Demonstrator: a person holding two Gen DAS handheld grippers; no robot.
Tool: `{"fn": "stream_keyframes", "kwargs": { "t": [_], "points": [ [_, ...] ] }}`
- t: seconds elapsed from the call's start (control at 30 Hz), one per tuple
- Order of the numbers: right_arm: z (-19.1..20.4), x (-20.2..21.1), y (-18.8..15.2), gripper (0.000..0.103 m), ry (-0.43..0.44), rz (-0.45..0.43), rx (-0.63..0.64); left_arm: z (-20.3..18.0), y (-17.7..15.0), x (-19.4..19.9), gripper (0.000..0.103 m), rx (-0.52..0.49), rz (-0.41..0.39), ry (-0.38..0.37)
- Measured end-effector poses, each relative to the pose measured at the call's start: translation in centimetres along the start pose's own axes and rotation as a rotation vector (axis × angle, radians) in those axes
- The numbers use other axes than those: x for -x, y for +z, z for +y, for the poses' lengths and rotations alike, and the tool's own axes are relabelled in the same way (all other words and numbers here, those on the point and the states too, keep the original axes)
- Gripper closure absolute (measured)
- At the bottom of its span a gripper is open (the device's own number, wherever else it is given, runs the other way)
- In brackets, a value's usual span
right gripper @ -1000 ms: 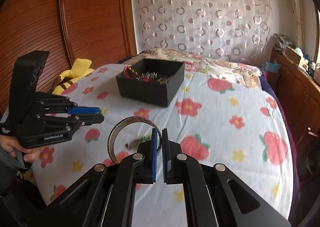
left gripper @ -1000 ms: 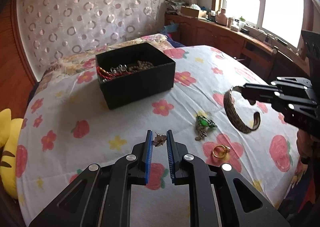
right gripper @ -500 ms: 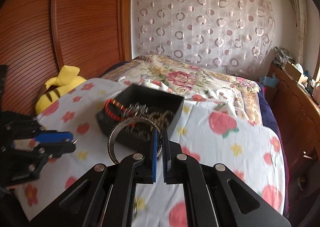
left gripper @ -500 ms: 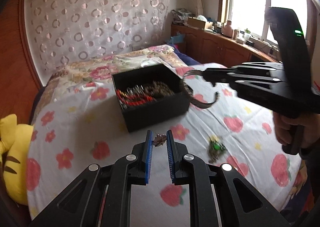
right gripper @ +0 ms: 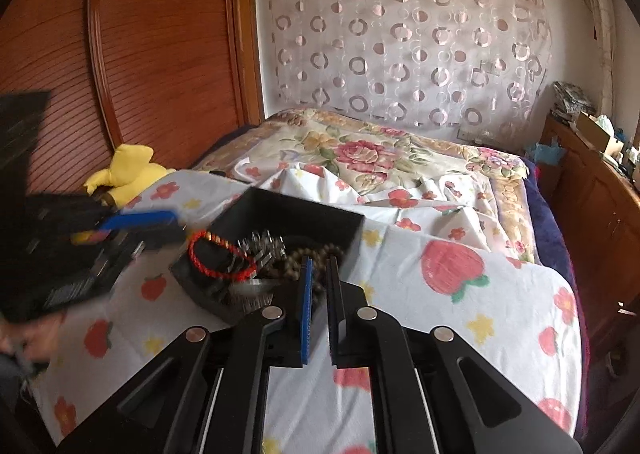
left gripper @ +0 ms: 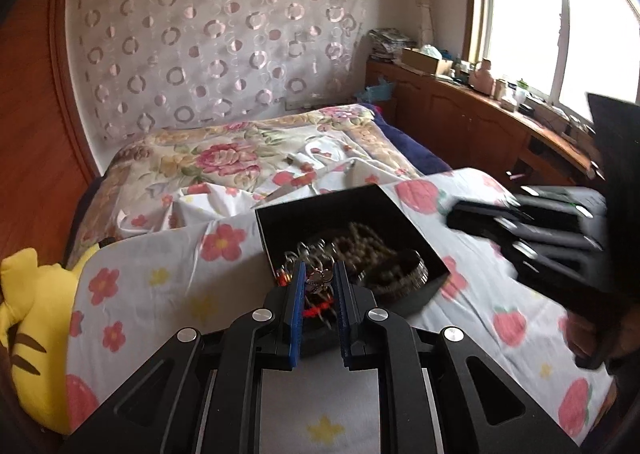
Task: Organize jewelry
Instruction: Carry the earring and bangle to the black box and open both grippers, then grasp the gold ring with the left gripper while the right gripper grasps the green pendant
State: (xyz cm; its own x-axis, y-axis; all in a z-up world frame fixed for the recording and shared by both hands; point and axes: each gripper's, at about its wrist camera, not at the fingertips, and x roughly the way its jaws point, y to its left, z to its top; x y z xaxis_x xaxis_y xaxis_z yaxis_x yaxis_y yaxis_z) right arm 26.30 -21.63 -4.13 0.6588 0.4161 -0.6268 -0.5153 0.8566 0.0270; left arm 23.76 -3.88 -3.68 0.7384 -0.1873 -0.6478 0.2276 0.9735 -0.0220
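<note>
Two grippers hang over the near edge of a black box (left gripper: pixel 340 210) on the flowered bedsheet (left gripper: pixel 152 294). Left gripper (left gripper: pixel 318 286) holds a small butterfly-like charm (left gripper: pixel 318 280) pinched between its narrow-set blue pads. Right gripper (right gripper: pixel 319 274) has its jaws just parting, nothing between them; a metal bangle (right gripper: pixel 256 288) lies in the box just left of its tips. Inside the box also sit a red cord bracelet (right gripper: pixel 220 258), silver pieces and brown beads (left gripper: pixel 368 242). Far left lies a yellow plush toy (right gripper: pixel 126 170).
</note>
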Motion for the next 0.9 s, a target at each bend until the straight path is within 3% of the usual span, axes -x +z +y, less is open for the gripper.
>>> {"fn": "stream_keyframes", "kwargs": {
  "t": [0.2, 0.27, 0.3, 0.37, 0.4, 0.57, 0.77, 0.83, 0.9],
  "points": [
    [0.1, 2.0, -3.8, 0.095, 0.054, 0.063, 0.035, 0.7, 0.9, -2.3, 0.086, 0.037, 0.012, -0.014],
    [0.8, 2.1, -5.4, 0.095, 0.071, 0.093, 0.05, 0.8, 0.7, -2.5, 0.059, 0.048, 0.018, -0.007],
    [1.1, 2.1, -6.1, 0.093, 0.079, 0.106, 0.057, 0.8, 0.4, -2.4, 0.057, 0.051, 0.015, -0.007],
    [1.8, 2.1, -7.4, 0.07, 0.094, 0.136, 0.07, 0.6, -0.3, -1.9, 0.057, 0.051, 0.011, -0.013],
    [2.1, 2.1, -8.1, 0.069, 0.103, 0.148, 0.078, 0.5, -0.9, -1.4, 0.057, 0.049, 0.01, -0.014],
    [3.9, 2.3, -10.1, 0.069, 0.142, 0.205, 0.134, -0.5, -4.2, 1.0, 0.05, 0.03, 0.003, -0.023],
    [5.0, 1.6, -10.9, 0.07, 0.114, 0.248, 0.193, -1.6, -7.2, 2.8, 0.05, 0.029, 0.022, -0.065],
    [4.9, 1.5, -10.8, 0.086, 0.134, 0.254, 0.186, -2.1, -8.1, 3.4, 0.05, 0.02, 0.025, -0.074],
    [5.1, 1.7, -10.7, 0.087, 0.135, 0.256, 0.195, -2.4, -8.8, 3.7, 0.05, 0.017, 0.035, -0.085]
  ]
}}
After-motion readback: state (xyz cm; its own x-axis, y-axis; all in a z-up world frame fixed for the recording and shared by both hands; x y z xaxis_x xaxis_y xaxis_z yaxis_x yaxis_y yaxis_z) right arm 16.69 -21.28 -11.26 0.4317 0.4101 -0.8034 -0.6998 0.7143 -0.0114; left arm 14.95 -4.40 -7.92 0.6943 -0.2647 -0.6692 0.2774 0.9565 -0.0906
